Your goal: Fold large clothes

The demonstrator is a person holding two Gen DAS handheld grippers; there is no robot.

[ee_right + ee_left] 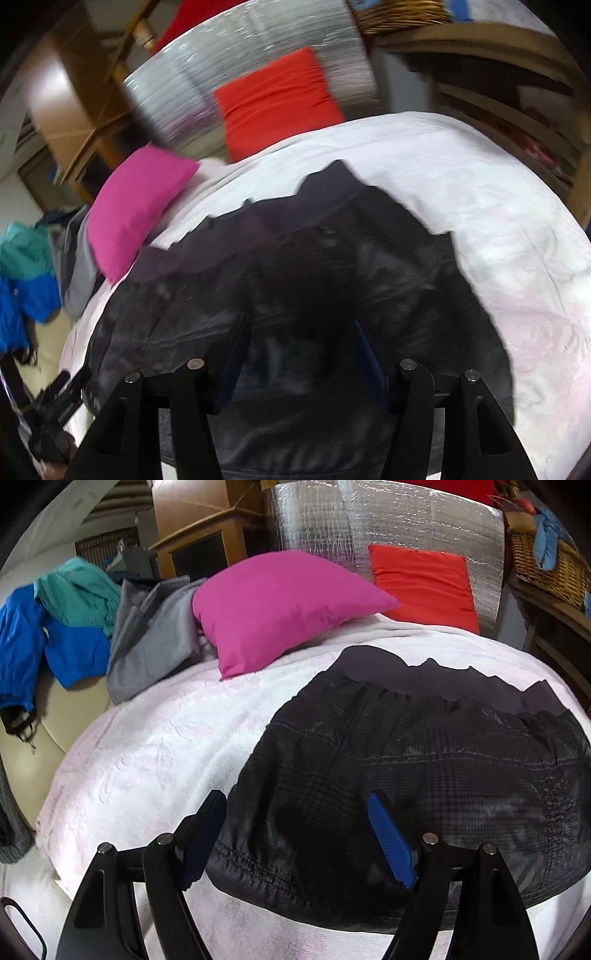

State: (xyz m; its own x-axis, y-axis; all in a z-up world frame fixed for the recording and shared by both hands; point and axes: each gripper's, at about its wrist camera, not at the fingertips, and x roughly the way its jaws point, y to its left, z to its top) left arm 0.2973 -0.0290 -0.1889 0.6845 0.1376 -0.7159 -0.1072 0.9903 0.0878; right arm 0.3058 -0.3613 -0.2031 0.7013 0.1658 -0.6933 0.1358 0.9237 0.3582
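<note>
A large dark plaid garment (424, 775) lies spread on a white blanket (159, 753). It also fills the middle of the blurred right wrist view (314, 295). My left gripper (297, 805) is open and empty, hovering over the garment's near left edge, with blue pads on its fingers (391, 842). My right gripper (301, 328) is open and empty above the garment's middle. The left gripper (55, 406) shows at the lower left of the right wrist view.
A pink pillow (280, 609) and a red cushion (424, 583) lie at the far end. A silver foil sheet (388, 524) stands behind. Blue (48, 646), teal (81, 590) and grey clothes (155, 635) are piled at the left. A wicker basket (546, 565) sits at the right.
</note>
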